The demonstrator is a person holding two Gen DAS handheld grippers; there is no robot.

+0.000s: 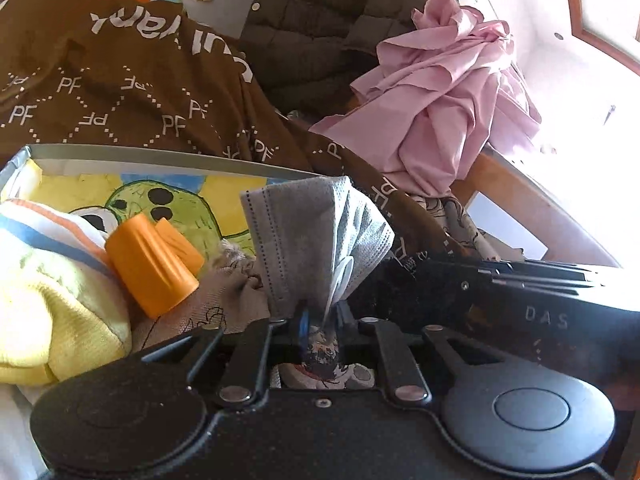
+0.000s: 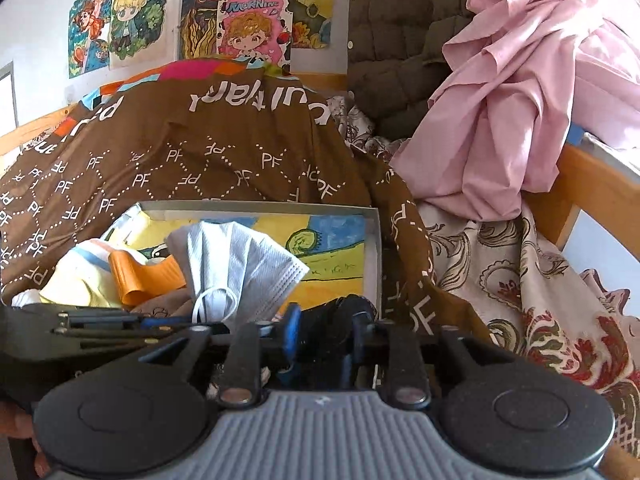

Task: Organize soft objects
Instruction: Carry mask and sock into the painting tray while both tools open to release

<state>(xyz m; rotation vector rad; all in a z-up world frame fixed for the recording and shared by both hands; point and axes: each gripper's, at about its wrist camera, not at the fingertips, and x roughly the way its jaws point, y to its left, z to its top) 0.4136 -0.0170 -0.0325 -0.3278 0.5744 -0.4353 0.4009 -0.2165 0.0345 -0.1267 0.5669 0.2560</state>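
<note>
While pinched in left tool (image 1: pixel 318 320) | grey mask (image 1: pixel 316 240) | over box (image 1: pixel 120 156)

A home bedroom: wooden bed frame (image 2: pixel 584 184), heaped clothes (image 2: pixel 512 92), cartoon drawings (image 2: pixel 252 28) on the wall.

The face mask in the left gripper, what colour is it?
Grey face mask, white ear loops; clearest in the left wrist view, pinched by the left gripper.
</note>
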